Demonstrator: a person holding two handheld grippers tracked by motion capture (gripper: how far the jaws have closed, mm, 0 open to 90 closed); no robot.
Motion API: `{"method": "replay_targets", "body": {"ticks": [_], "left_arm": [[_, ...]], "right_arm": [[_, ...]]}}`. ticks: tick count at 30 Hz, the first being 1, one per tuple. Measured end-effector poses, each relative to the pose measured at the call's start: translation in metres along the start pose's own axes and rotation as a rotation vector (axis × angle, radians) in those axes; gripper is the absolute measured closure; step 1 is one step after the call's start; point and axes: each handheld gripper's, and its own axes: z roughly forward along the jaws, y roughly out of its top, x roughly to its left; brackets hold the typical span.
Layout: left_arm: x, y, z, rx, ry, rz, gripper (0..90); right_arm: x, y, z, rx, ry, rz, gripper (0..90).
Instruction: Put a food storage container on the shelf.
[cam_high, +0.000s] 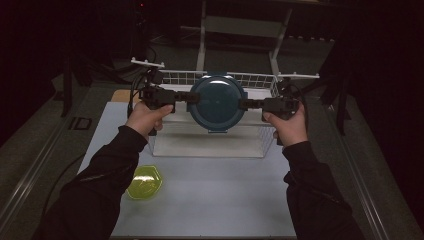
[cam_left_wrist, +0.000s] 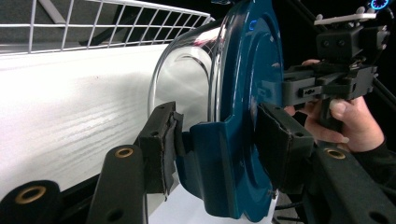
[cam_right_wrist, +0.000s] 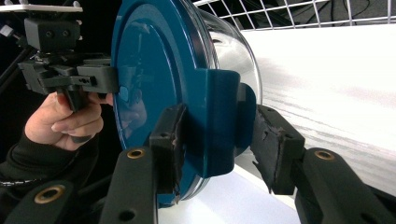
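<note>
Black sleeves are coming in at the bottom of the high view, and the person's hands are holding a gripper on each side of a round blue lid (cam_high: 218, 101). Left of the lid, the left gripper (cam_high: 188, 98) is squeezing the lid's blue side tab between its two black pads (cam_left_wrist: 161, 144). Right of the lid, the right gripper (cam_high: 246, 104) is pinching the other tab the same way. A clear glass bowl (cam_left_wrist: 187, 79) is sitting under the lid, and both are being held up on edge, above a white wire basket (cam_high: 255, 80). Below and left of the lid, a yellow six-sided dish (cam_high: 144, 182) is lying on the pale table (cam_high: 215, 200).
</note>
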Motion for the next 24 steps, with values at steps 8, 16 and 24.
{"method": "replay_targets", "body": {"ticks": [8, 16, 24], "left_arm": [[0.013, 0.003, 0.008, -0.033, 0.008, -0.065, 48.4], [0.021, 0.006, 0.012, -0.061, 0.052, -0.081, 49.6], [0.031, 0.006, 0.018, -0.082, 0.048, -0.129, 49.9]], "right_arm": [[-0.010, 0.008, 0.007, 0.007, 0.015, 0.093, 52.7], [-0.012, 0.016, 0.015, 0.016, 0.012, 0.130, 49.9], [-0.022, 0.020, 0.021, 0.035, 0.026, 0.203, 47.0]]}}
